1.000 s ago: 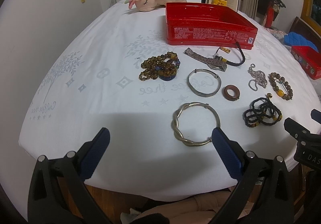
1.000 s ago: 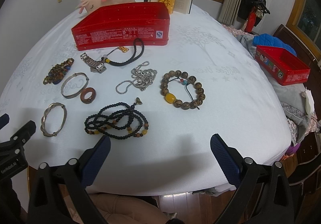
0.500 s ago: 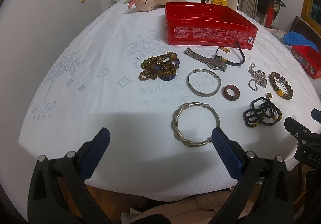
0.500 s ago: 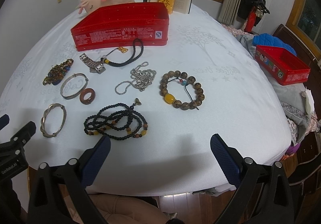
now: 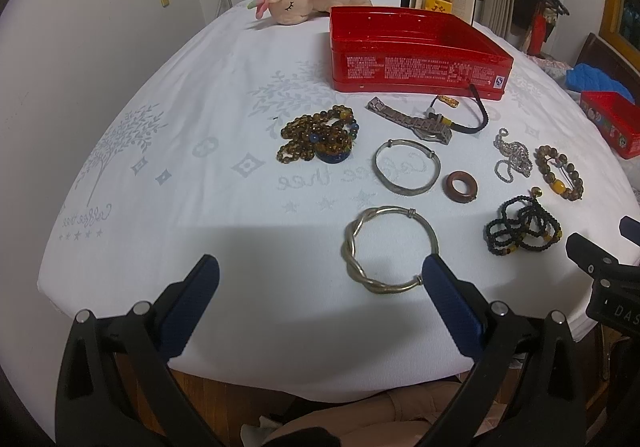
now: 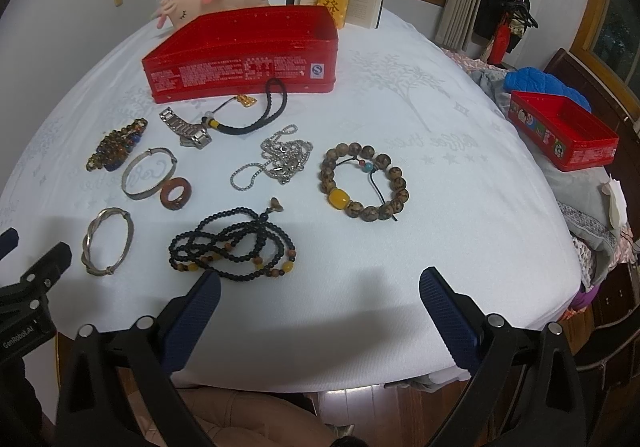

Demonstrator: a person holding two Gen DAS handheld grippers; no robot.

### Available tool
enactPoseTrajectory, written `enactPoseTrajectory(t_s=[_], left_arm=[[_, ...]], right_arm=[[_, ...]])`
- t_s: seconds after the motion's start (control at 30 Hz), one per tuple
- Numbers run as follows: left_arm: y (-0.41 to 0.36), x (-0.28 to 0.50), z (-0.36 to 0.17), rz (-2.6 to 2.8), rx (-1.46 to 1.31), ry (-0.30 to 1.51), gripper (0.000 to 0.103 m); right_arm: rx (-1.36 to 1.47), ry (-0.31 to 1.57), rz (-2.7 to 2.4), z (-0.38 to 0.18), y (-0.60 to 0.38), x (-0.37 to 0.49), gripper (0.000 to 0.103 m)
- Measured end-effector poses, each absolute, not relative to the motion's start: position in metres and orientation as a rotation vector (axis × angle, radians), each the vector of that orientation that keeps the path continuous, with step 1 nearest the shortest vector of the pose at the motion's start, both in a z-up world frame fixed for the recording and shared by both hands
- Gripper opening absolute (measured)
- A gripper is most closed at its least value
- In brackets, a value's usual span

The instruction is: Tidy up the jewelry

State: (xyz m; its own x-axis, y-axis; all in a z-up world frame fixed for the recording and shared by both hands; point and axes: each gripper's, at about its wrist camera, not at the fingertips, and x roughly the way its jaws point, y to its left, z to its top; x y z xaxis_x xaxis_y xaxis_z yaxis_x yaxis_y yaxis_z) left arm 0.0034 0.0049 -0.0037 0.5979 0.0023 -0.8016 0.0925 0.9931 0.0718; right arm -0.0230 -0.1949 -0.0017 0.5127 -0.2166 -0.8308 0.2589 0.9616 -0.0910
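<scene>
Both grippers parked at the near table edge, nothing picked yet. Left gripper (image 5: 320, 279) fingers spread wide and empty; right gripper (image 6: 320, 293) the same. Landmark: red tin (image 5: 420, 59), open-topped, at the far side. Nearest piece to the left gripper is the twisted silver bangle (image 5: 390, 249), well in front of the tin, lying flat, its near rim just beside the right fingertip. I'd call it rigid, light, slick metal: pinch across the wire at the rim, not the whole ring. A ring has no real long axis; its wrapped joints sit at the tin-side and near-right. In front of the right gripper lies the black bead strand (image 6: 234, 247), limp and tangle-prone, loops running left-right, parallel to the tin's front wall; probably grab the bunched middle.
</scene>
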Motion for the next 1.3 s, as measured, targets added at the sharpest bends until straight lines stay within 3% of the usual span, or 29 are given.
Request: enactPoseTrajectory(t_s=[1.3], left_arm=[[0.015, 0.005, -0.002, -0.082, 0.055, 0.911, 0.1]], right_arm=[[0.064, 0.977, -0.292, -0.001, -0.202, -0.015, 0.1]])
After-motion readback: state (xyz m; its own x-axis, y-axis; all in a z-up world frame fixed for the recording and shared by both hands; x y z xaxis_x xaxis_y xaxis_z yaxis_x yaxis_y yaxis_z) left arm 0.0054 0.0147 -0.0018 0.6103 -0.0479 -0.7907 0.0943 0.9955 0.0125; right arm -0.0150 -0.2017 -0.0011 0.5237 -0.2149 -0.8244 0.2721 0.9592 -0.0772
